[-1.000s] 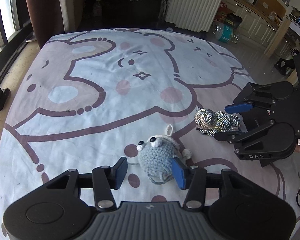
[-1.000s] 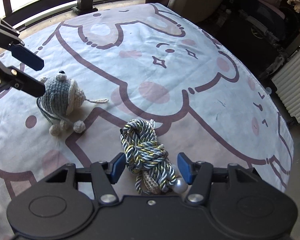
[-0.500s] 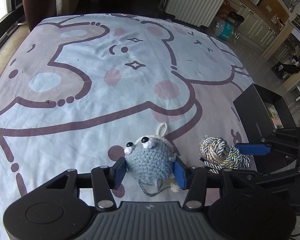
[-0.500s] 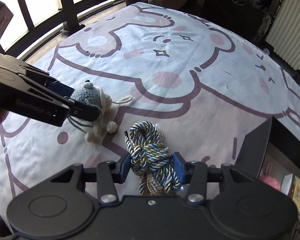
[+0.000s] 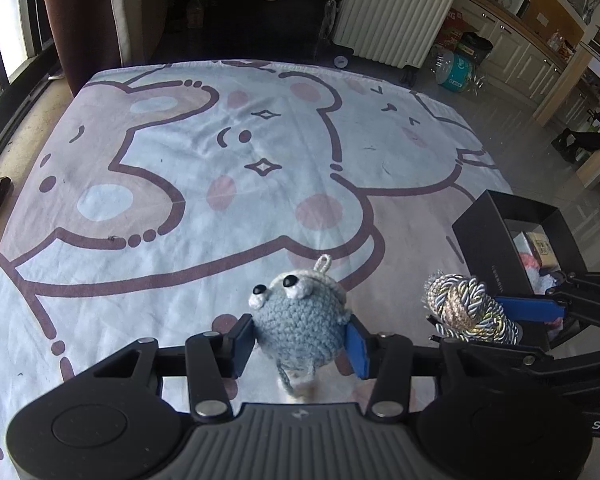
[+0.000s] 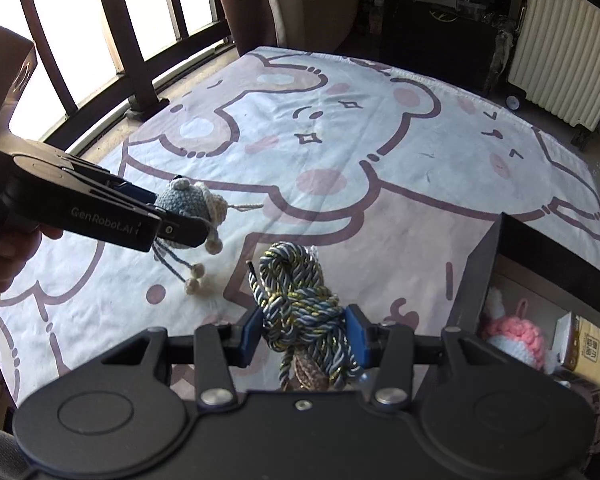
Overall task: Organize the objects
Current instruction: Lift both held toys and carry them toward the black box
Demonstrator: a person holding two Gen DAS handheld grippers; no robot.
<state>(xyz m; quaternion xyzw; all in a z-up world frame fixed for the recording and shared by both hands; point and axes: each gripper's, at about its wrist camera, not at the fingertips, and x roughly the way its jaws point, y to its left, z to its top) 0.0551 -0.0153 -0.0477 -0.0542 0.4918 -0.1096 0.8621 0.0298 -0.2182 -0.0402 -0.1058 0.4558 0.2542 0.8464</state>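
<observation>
Left claw (image 5: 300, 340) masking crochet mouse's (image 5: 300, 320) underside (tail end cropped).

The crochet toy (image 5: 300, 322) is grey-blue with cream feet and black-and-white eyes. The cord (image 6: 300, 312) twists navy, pale blue and gold. The sheet (image 5: 180, 184) is white with pink bears outlined in maroon. The box (image 6: 484, 272) is black; the plush (image 6: 516, 336) inside is pink.

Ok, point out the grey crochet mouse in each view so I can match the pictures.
Left wrist view: the crochet mouse sits low in the centre, clamped in the left gripper.
Right wrist view: it is at mid-left, lifted off the sheet, legs dangling.
Shared landmark: the black box, right of centre in both views.
</observation>
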